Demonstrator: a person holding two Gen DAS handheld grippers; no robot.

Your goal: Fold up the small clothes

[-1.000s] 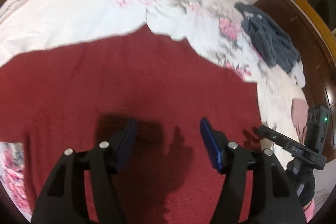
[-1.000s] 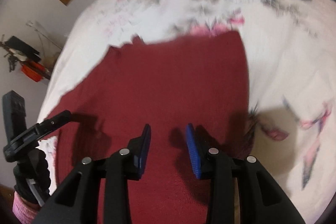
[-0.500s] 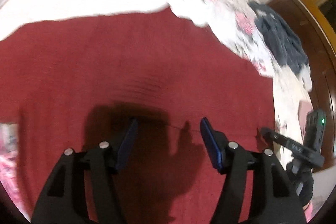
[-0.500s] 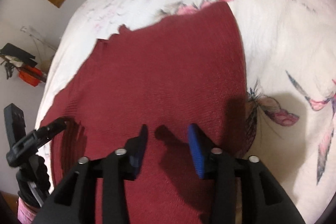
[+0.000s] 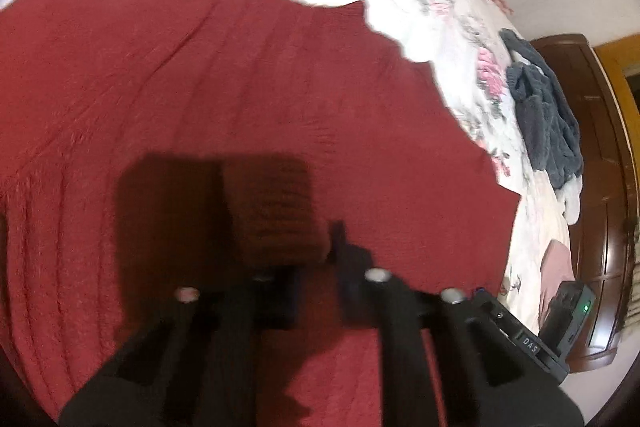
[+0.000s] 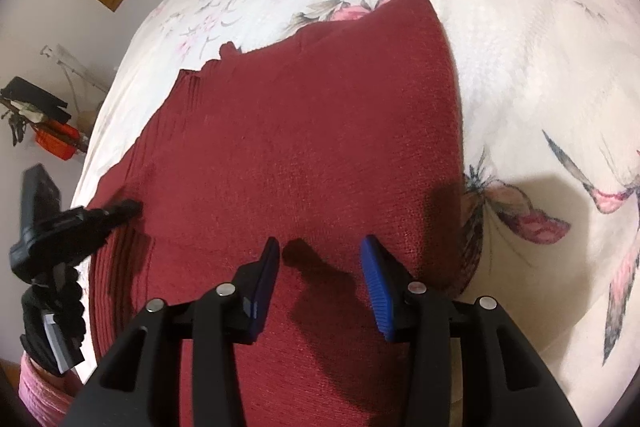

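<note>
The red knit garment (image 5: pixel 280 87) was clamped at a raised fold by the left gripper (image 5: pixel 316 267) (blurred); the right gripper (image 6: pixel 320 267) was held released above it.

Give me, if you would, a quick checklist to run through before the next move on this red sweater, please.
1. Right gripper open: ok, fingers spread.
2. Right gripper over the sweater: ok, near its right edge.
3. Left gripper gripping the ribbed edge: cannot tell, view blurred.
4. Sweater flat on the bed cover: ok around the right gripper.
5. Grey garment clear of the sweater: ok, lies apart.
</note>
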